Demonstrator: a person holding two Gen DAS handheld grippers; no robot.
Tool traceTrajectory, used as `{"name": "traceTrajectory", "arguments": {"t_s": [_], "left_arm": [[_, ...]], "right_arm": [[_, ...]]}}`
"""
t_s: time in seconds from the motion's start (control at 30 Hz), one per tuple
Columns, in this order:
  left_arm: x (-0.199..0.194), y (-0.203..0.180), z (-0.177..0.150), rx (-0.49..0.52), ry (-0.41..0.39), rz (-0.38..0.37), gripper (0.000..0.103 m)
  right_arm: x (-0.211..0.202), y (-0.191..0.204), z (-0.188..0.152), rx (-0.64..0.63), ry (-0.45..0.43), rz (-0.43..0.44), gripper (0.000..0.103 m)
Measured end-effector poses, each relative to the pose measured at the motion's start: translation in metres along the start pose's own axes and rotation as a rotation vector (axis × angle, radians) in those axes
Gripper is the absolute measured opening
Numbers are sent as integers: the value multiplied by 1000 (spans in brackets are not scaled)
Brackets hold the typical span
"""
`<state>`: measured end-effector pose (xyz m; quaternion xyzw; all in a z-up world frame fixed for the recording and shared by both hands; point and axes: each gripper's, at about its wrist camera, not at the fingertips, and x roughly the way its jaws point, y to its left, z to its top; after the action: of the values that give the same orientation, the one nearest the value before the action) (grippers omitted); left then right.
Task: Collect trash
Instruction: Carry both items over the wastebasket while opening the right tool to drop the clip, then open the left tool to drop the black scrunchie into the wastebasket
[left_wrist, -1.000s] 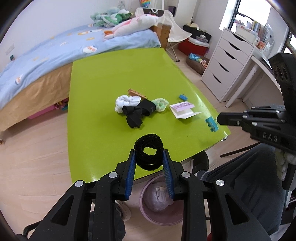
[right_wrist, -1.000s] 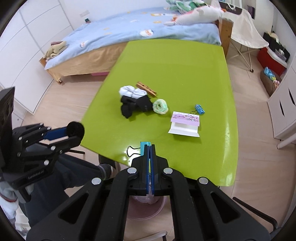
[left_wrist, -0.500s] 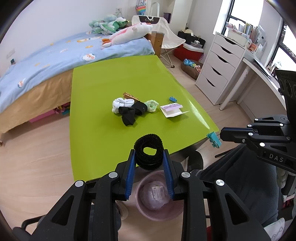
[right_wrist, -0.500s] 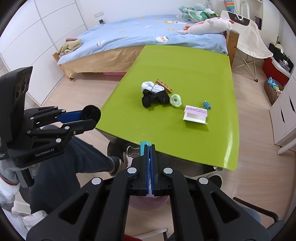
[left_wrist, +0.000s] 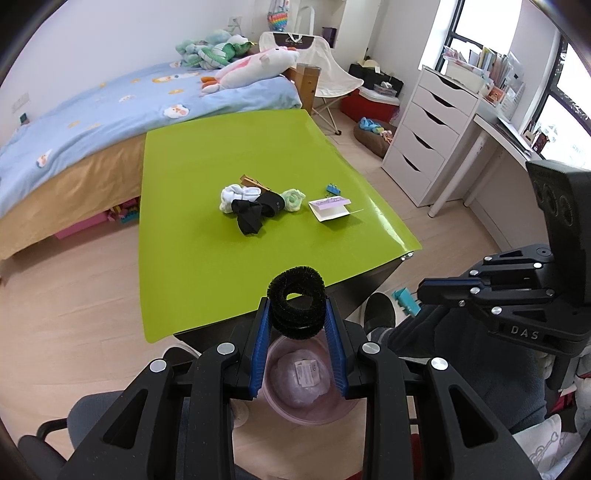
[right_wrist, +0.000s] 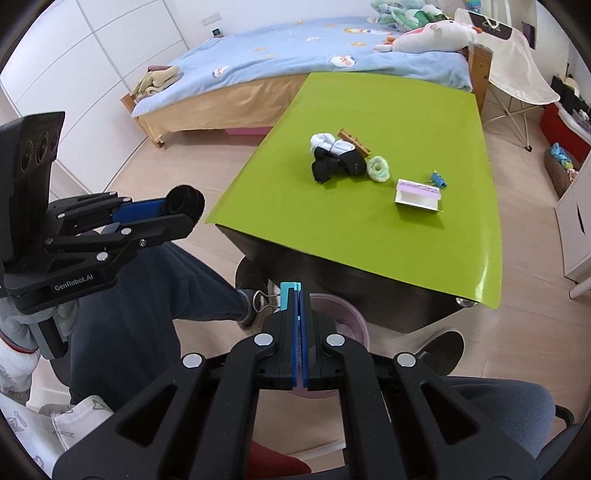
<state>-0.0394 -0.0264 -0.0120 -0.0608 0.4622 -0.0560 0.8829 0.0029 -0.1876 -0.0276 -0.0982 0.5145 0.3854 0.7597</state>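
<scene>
Left gripper (left_wrist: 297, 321): clamps black scrunchie (left_wrist: 296, 305), above pink bin (left_wrist: 280, 402).
Right gripper (right_wrist: 297, 295): pinches teal binder clip (right_wrist: 287, 294), bin part hidden below.
Advice: centre each over bin mouth, then release.

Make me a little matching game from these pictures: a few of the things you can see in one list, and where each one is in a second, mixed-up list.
Things:
1. black hair tie
2. teal binder clip
3. white socks
4. pink bin

Places:
A. on the floor, below the table's near edge
B. on the green table
C. clamped in the right gripper
D. clamped in the left gripper

Pairs: 1-D, 2-C, 3-B, 4-A
</scene>
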Motion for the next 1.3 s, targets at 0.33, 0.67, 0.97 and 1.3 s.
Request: {"name": "traceTrajectory", "arguments": {"t_s": [0.33, 0.67, 0.97, 1.3], "left_arm": [[0, -1, 1, 10, -1, -7, 29], [2, -6, -1, 30, 10, -27, 29], [6, -17, -3, 57, 29, -53, 29], [6, -30, -3, 102, 43, -96, 32]], "right_arm": [[4, 0, 1, 6, 5, 18, 69], [-12, -17, 2, 64, -47, -43, 96], [-24, -29, -6, 96, -62, -81, 97], [-38, -39, -7, 121, -90, -96, 97]]}}
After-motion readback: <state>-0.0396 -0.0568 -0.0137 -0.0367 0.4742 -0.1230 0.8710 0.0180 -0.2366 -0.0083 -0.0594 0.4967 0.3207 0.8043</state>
